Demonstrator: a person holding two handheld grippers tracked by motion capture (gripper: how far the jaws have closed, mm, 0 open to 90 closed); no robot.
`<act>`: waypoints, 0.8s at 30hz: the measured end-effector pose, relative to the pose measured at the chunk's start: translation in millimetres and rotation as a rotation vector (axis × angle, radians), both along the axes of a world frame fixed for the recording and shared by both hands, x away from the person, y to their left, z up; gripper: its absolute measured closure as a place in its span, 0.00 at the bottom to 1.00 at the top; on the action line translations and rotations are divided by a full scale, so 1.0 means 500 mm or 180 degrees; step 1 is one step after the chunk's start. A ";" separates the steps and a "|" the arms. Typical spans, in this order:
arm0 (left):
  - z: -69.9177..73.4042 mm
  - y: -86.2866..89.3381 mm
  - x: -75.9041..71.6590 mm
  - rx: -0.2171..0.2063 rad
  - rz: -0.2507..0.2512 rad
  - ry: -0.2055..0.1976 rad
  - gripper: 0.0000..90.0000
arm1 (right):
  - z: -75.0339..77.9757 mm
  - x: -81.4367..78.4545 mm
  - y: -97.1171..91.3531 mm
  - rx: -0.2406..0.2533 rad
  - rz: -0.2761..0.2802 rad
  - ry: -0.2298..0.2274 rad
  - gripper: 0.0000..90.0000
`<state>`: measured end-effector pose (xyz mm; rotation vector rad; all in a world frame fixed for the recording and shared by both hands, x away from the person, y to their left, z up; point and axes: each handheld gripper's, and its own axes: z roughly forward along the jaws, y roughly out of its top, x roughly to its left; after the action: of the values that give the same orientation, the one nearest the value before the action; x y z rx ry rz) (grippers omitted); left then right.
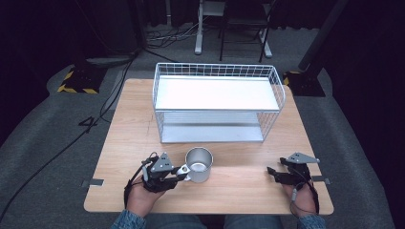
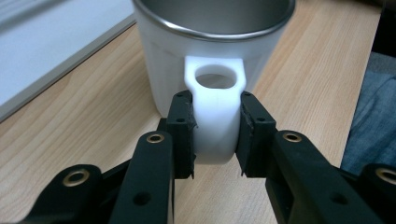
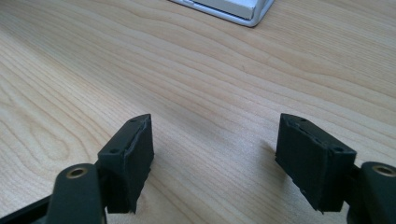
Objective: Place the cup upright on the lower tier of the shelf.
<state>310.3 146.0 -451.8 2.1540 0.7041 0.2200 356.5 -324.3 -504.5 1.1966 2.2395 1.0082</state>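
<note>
The left gripper (image 2: pixel 215 133) pinches the white handle (image 2: pixel 215 116) of the mug (image 1: pixel 199 163), which stands on the table (image 1: pixel 239 179) straight ahead of its jaws, in front of the wire rack (image 1: pixel 217 102). The grasp looks made; lifting and placing remain. Well to the right, the right gripper (image 3: pixel 215 156) rests with jaws spread over bare wood, holding nothing.

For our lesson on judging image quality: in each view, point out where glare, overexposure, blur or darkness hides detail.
High view: the upper shelf of the wire rack is blown out to bright white, and the surroundings fall into darkness. Left gripper view: the mug and its handle, clamped by the left gripper, are overexposed and soft. Right gripper view: the open right gripper is slightly soft over the evenly lit table.
</note>
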 end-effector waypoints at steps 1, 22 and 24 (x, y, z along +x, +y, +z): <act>0.001 -0.003 -0.003 0.0005 -0.0002 -0.0032 0.79 | 0.000 0.000 0.000 -0.0001 -0.0001 0.0000 0.31; 0.014 -0.016 -0.022 -0.0059 0.0094 -0.0252 0.80 | 0.000 0.000 0.000 0.0003 -0.0011 0.0005 0.31; 0.017 -0.015 -0.022 -0.0088 0.0109 -0.0265 0.80 | 0.000 0.000 0.000 0.0002 -0.0005 0.0001 0.31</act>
<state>299.1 138.5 -443.1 2.0951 0.6926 0.3145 356.4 -324.4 -504.5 1.1985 2.2384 1.0082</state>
